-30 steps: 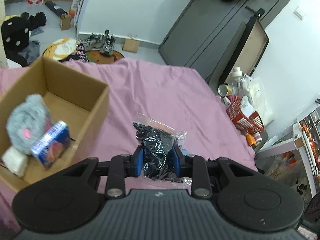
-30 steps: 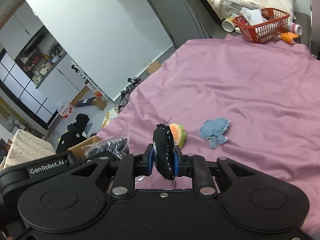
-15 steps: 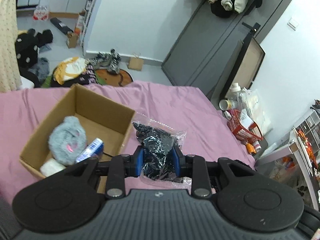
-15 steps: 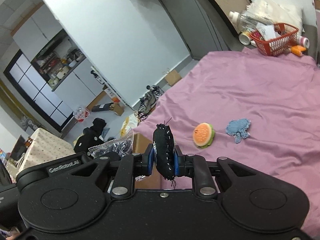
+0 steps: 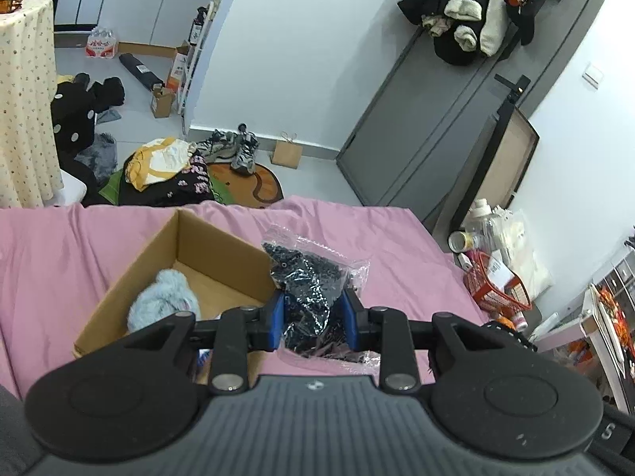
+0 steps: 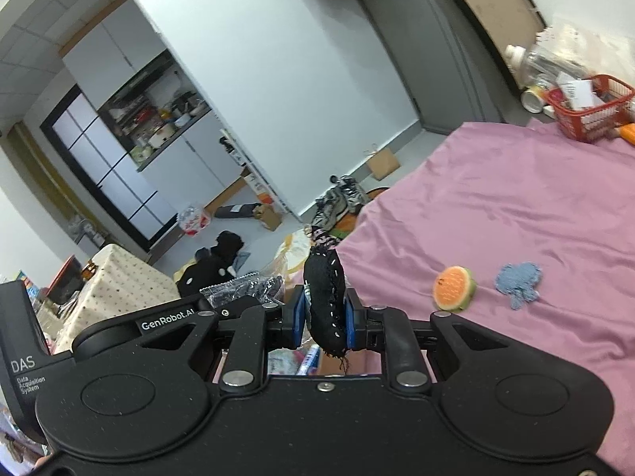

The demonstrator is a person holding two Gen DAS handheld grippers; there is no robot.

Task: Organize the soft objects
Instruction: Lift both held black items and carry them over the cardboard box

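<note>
Left gripper: blue pads closed on a clear plastic bag of dark contents, held raised. Right gripper: blue pads clamped on a black stitched fabric piece, which stands upright between them. The left gripper's body shows at the lower left of the right wrist view, close alongside.
</note>
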